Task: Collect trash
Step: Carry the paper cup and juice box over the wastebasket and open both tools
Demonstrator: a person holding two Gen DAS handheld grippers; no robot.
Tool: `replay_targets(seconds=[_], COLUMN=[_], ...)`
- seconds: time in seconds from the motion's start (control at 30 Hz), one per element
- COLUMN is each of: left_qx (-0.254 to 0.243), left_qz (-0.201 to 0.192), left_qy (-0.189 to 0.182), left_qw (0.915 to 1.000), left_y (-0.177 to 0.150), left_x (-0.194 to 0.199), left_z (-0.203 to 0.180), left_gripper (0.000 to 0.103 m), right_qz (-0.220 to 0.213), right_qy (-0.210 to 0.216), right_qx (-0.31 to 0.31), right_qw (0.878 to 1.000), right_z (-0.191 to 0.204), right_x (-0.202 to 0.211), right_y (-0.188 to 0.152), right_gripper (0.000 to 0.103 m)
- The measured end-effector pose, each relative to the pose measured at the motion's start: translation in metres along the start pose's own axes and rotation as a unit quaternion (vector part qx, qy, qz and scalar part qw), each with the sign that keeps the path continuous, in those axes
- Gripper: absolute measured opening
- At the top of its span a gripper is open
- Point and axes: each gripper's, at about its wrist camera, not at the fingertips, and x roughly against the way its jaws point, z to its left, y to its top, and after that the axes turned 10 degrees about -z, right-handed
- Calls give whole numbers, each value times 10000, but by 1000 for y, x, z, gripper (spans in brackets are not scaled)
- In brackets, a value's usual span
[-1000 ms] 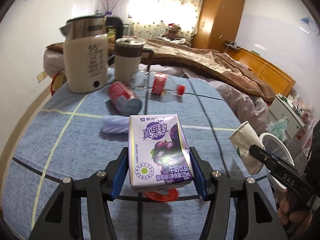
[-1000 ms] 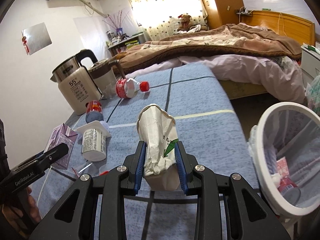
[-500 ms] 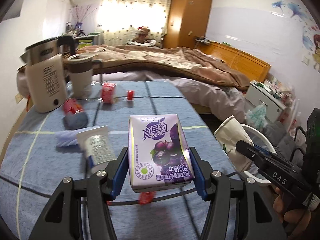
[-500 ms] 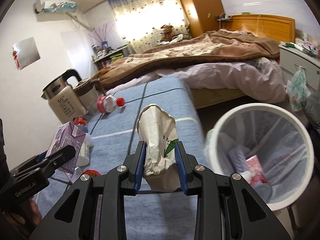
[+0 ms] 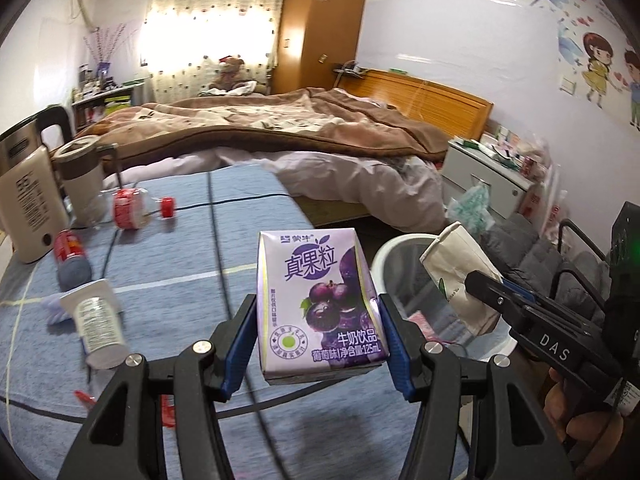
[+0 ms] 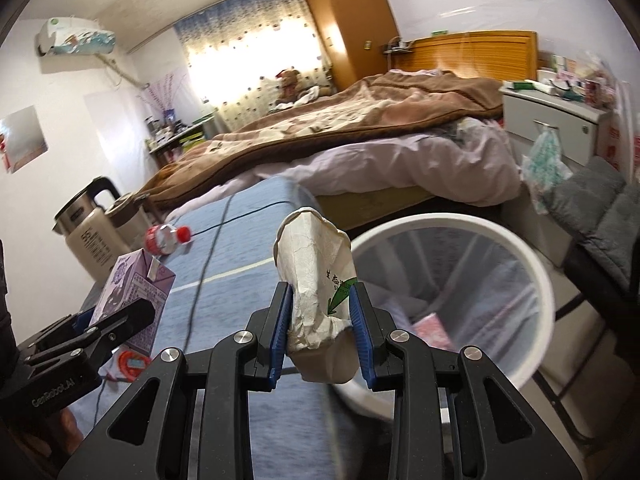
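My left gripper (image 5: 316,344) is shut on a purple milk carton (image 5: 320,300) and holds it above the right edge of the blue table (image 5: 168,256). My right gripper (image 6: 320,324) is shut on a crumpled paper cup (image 6: 316,280), held near the rim of the white trash bin (image 6: 520,248). The bin has a clear liner and some trash inside. In the left wrist view the cup (image 5: 460,276) hangs over the bin (image 5: 384,252). The carton also shows in the right wrist view (image 6: 132,296).
On the table lie a white yogurt cup (image 5: 96,320), a red can (image 5: 70,256), a plastic bottle (image 5: 136,208) with red cap, and red scraps (image 5: 168,412). A kettle (image 5: 24,196) and a cup (image 5: 80,176) stand at the back. A bed (image 5: 300,140) lies behind.
Both grippers have swung right, away from the table's middle toward the bin, each keeping its item. The bin now fills more of the right wrist view.
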Motion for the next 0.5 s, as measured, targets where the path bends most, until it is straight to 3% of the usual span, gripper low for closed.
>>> replay_targets(seconds=[0.5], left_qx=[-301], left_qz=[211], left_qy=[-673], left_qw=[9971], left_y=[2], left_x=[-40], left_z=[-69], left_gripper=[60], right_qz=[57], right_qy=[-650], right_qx=[-283], right_qw=[9975], right_z=[-69], right_x=[4], right_y=[0], right_gripper=[31])
